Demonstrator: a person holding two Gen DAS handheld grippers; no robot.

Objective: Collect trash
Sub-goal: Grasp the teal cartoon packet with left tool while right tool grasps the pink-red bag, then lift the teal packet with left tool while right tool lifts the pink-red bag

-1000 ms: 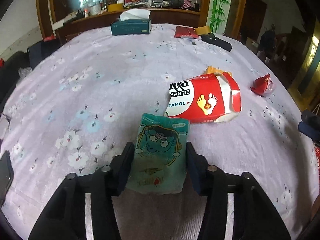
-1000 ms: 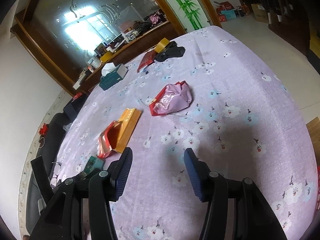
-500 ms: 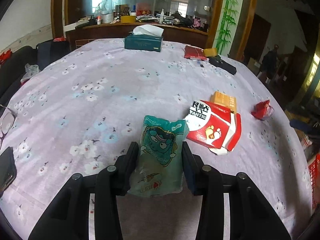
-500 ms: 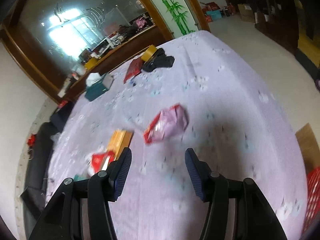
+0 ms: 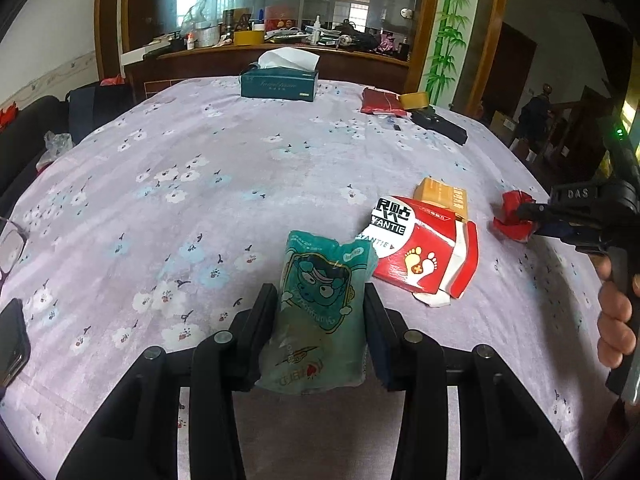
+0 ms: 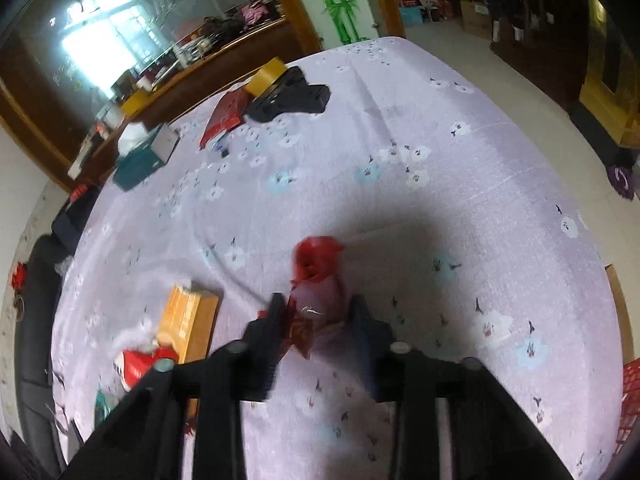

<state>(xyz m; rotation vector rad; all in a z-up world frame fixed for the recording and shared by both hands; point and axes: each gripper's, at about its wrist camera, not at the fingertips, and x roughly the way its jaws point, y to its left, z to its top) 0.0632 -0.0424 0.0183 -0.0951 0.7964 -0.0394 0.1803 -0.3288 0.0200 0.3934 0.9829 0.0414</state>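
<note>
A green cartoon snack packet (image 5: 320, 312) sticks out from my left gripper (image 5: 319, 296), which is shut on its sides above the flowered tablecloth (image 5: 200, 200). My right gripper (image 6: 317, 306) has a crumpled red and pink wrapper (image 6: 320, 280) between its fingers. Its jaws are closing, and the pads touch the wrapper on both sides. The left wrist view shows that same wrapper (image 5: 512, 216) at the right gripper's tips, with a person's hand (image 5: 616, 320) on the handle. A torn red and white package (image 5: 420, 252) and an orange box (image 5: 442, 196) lie between the two grippers.
At the far side of the table stand a teal tissue box (image 5: 280, 82), a red packet (image 5: 380, 102), a yellow tape roll (image 5: 414, 100) and a black object (image 5: 440, 126). A phone (image 5: 10, 344) and glasses (image 5: 10, 248) lie at the left edge. A red basket (image 6: 630, 396) stands beyond the right edge.
My right gripper has moved up to the red and pink wrapper and narrowed around it. My left gripper has kept hold of the green packet and barely moved.
</note>
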